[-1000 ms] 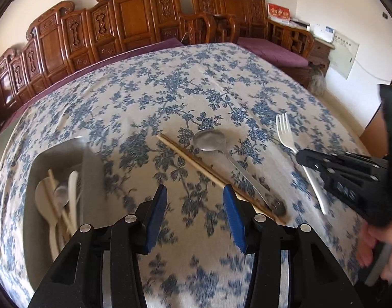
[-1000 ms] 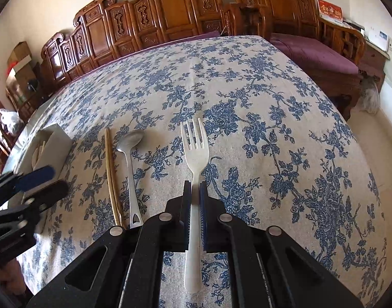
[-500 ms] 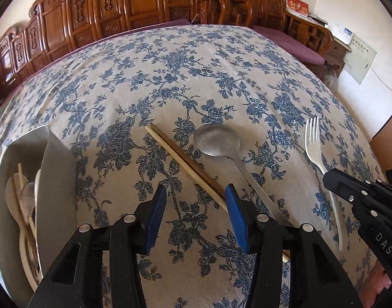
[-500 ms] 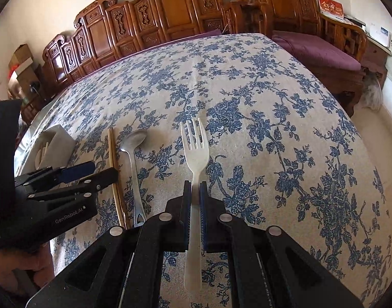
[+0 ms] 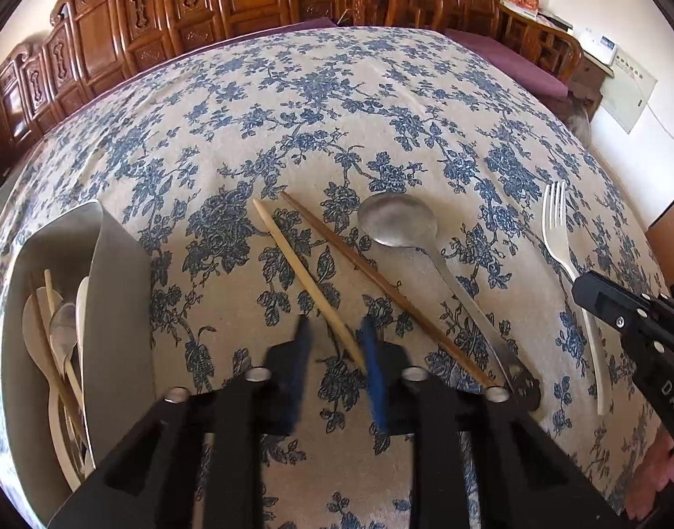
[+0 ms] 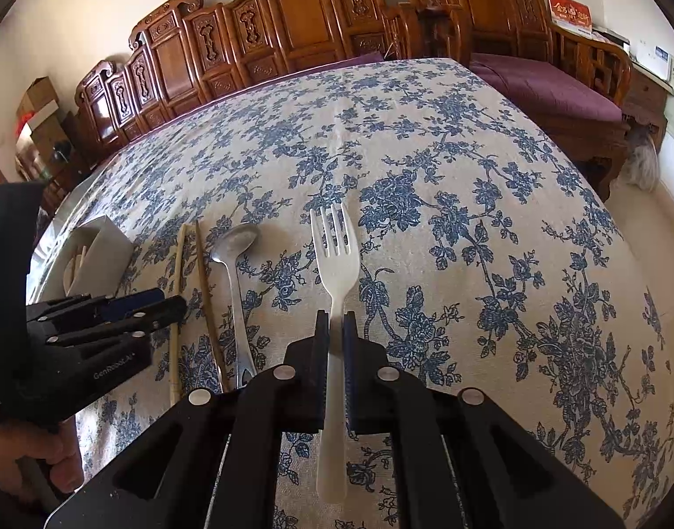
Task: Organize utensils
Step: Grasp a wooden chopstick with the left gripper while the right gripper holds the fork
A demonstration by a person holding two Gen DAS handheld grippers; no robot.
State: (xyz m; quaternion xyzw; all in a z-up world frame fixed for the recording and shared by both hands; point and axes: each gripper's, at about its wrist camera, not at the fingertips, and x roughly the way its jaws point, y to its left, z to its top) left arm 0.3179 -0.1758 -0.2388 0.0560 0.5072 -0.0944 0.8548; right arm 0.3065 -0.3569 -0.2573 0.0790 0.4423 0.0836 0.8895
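- left hand-held gripper (image 5: 335,344): jaws closing around the pale chopstick (image 5: 308,282)
- right hand-held gripper (image 6: 332,335): clamped on the white fork (image 6: 335,260) above the table (image 6: 469,176)

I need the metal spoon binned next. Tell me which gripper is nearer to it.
Left. The left gripper is closing around the pale chopstick just beside the metal spoon; the right gripper sits farther off, clamping the white fork.

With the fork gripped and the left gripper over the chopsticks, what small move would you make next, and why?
Probably let the left gripper finish closing on the pale chopstick: its jaws are closing with that stick's near end between them, not yet pinched. The right gripper already clamps the fork.
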